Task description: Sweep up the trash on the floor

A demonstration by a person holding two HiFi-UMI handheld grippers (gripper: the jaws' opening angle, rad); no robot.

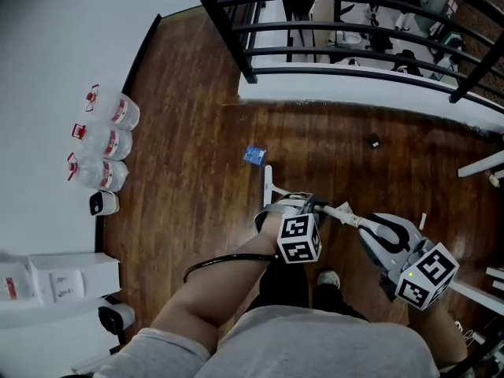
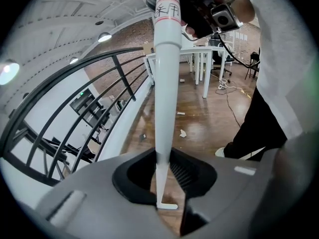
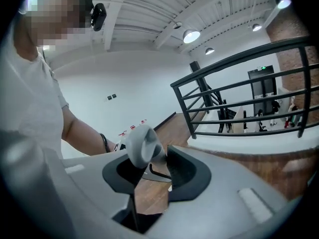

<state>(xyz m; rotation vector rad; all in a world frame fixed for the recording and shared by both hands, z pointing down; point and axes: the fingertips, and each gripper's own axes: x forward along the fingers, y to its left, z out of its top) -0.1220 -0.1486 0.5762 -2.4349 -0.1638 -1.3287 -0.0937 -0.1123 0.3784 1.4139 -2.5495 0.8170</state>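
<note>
On the wood floor (image 1: pixel 197 211) ahead, blue scrap (image 1: pixel 253 155) of trash, just beyond the lower end of white pole (image 1: pixel 268 183). Left gripper (image 1: pixel 293 205) clamped on that pole; farther right, right gripper (image 1: pixel 378 231) closed round its grey end grip (image 3: pixel 141 144).

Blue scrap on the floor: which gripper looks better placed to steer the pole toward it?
Probably left: the left gripper grips the white pole lower, nearer the blue scrap; the right gripper holds its top end.
</note>
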